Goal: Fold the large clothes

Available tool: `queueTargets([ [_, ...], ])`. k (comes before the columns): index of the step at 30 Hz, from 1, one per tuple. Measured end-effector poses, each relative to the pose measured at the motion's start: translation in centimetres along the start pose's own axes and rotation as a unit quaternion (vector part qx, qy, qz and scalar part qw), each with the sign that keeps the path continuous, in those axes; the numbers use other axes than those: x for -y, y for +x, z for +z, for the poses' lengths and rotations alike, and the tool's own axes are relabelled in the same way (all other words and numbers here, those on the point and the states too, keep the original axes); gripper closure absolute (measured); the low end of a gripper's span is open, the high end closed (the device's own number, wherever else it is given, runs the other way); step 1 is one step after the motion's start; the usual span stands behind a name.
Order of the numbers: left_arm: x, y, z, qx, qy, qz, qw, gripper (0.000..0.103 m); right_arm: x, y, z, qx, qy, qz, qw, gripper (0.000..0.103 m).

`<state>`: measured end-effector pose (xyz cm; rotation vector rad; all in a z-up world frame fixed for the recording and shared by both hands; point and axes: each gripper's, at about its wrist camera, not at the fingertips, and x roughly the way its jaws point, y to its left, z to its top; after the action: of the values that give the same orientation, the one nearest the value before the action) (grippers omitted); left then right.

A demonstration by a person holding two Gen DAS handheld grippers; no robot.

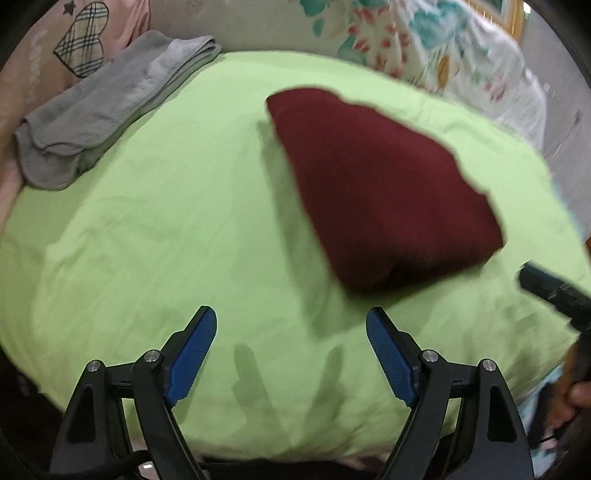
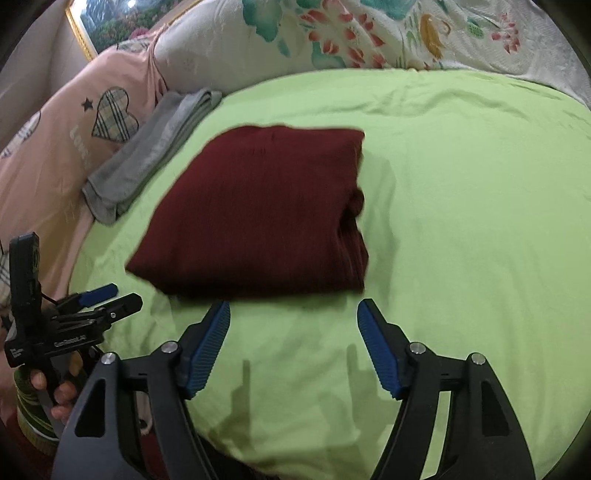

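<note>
Both tools, the left tool (image 1: 291, 343) and right tool (image 2: 293, 341), are held wide and empty. The maroon garment (image 2: 255, 210) is seen folded on the bed (image 2: 461, 221); placing it beside the grey garment (image 2: 147, 155) is probably needed next.

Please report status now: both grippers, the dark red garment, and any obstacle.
Left gripper open, empty. Right gripper open, empty. Dark red garment folded on green sheet, untouched. Grey folded cloth aside, no obstacle.

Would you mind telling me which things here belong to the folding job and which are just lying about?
Job: maroon garment, folded on the green sheet; left gripper and right gripper, both open and empty.

Lying about: folded grey cloth, pink bedding, floral pillow.
</note>
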<state>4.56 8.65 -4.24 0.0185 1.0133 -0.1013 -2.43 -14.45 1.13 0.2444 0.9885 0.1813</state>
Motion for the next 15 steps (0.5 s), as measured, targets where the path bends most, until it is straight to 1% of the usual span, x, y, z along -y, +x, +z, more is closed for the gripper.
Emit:
queueTargets([
  [2, 0.0, -0.1, -1.4, -0.004, 0.006, 0.013, 0.9999, 0.019, 0.0, -0.1, -0.7, -0.010, -0.004, -0.003, 1.000, 0.031],
  [5, 0.2, -0.4, -3.2, -0.015, 0.007, 0.010, 0.9998, 0.019, -0.1, -0.2, -1.7, -0.021, -0.010, -0.007, 1.000, 0.028],
  [7, 0.4, -0.5, -3.8, -0.019, 0.010, 0.009, 0.9997, 0.019, -0.3, -0.1, -2.4, -0.030, -0.014, -0.010, 0.999, 0.026],
  [9, 0.8, -0.6, -4.3, -0.017, 0.016, 0.012, 0.9997, 0.019, -0.4, 0.1, -3.0, -0.039, -0.018, -0.009, 0.999, 0.026],
  [12, 1.5, -1.0, -4.8, -0.007, 0.024, 0.025, 0.9994, 0.019, -0.6, 0.2, -3.7, -0.049, -0.023, -0.010, 0.998, 0.026],
  [15, 1.9, -1.4, -5.0, 0.002, 0.025, 0.028, 0.9993, 0.019, -0.7, 0.1, -4.2, -0.055, -0.026, -0.013, 0.998, 0.025],
])
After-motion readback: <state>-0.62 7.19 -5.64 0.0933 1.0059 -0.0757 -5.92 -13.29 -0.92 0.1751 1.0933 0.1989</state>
